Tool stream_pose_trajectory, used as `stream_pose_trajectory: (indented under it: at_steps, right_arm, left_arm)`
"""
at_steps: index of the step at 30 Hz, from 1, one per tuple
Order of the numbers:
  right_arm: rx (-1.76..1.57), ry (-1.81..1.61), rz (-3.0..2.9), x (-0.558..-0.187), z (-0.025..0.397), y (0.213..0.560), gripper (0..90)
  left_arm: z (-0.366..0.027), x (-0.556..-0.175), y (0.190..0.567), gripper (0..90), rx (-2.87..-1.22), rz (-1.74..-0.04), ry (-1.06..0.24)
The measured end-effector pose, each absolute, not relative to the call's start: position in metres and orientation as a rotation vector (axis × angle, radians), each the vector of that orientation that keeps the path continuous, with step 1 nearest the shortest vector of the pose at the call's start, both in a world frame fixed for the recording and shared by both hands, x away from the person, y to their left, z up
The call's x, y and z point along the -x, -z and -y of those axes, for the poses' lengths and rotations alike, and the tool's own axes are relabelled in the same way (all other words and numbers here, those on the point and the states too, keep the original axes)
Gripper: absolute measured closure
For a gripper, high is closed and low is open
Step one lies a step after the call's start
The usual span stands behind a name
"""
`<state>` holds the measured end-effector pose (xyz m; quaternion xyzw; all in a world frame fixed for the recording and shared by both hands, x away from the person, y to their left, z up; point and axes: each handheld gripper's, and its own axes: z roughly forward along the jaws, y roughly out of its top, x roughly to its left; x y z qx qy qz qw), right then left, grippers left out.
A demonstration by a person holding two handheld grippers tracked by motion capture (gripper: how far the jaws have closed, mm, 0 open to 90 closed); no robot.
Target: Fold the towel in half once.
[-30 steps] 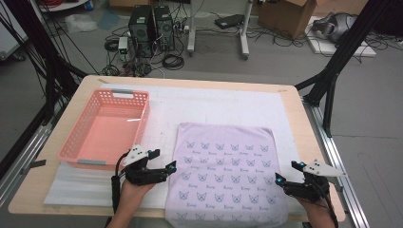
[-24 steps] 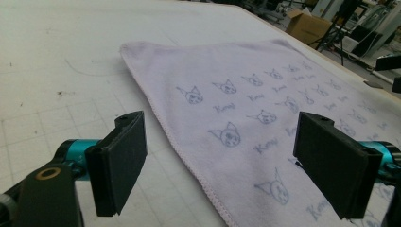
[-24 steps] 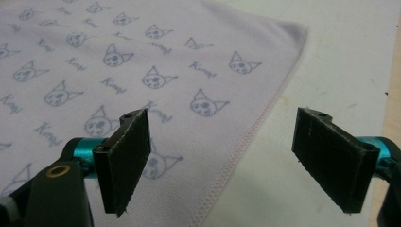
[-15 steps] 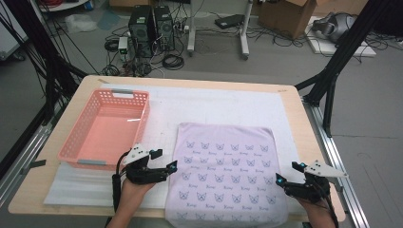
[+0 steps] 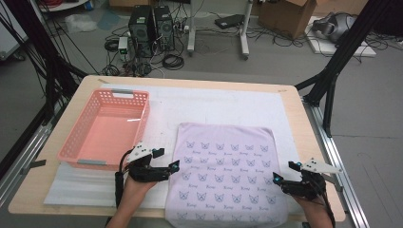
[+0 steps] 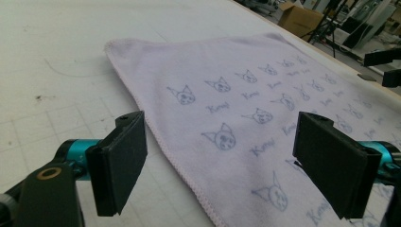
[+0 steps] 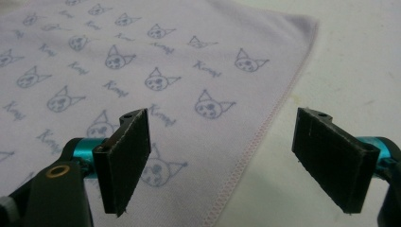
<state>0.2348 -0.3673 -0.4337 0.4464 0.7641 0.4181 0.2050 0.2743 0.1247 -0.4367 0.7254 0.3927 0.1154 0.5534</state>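
A lilac towel printed with cat faces is laid flat on a white mat that covers a pale wooden table. The towel occupies the near middle of the table, with its near edge reaching the table's front rim. The left gripper is held low at the towel's 9 o'clock edge, pointing toward 3 o'clock, with the forearm entering from 6 o'clock. In the left gripper view, its jaws are spread wide, one over the bare mat and the other over the cloth, so that the hemmed edge runs between them; nothing is grasped. The right gripper is held at the towel's 3 o'clock edge, near the front right corner, pointing toward 9 o'clock. Its jaws are likewise released, and the stitched hem is seen between them. A pink slotted basket stands at 10 o'clock from the towel, just beyond the left gripper. Beyond the table, computer towers, loose cables and a cardboard box are seen on a grey floor.
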Motion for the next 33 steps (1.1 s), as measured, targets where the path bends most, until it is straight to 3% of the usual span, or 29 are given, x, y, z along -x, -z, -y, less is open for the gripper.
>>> stream_pose_trajectory:
  at_steps: [13,19,26,29,33]
  right_arm:
    - [-1.32,-1.146,-2.117,-0.265,0.367,0.436,24.2]
    - [-1.394,-1.084,-2.105,-0.288,0.362,0.437,37.6]
    - [-1.44,-1.027,-2.095,-0.312,0.36,0.437,45.7]
    - [-1.453,-0.996,-2.114,-0.321,0.359,0.439,49.0]
    - [-1.444,-0.957,-2.145,-0.327,0.355,0.444,59.3]
  left_arm:
    - [-0.105,-0.317,0.43,22.9,-1.821,-1.018,-0.33]
    - [-0.1,-0.333,0.437,30.0,-1.872,-1.074,-0.314]
    - [-0.091,-0.346,0.45,33.6,-1.92,-1.121,-0.301]
    - [-0.09,-0.346,0.451,41.6,-1.938,-1.112,-0.358]
    - [-0.087,-0.345,0.451,62.5,-1.989,-1.09,-0.469]
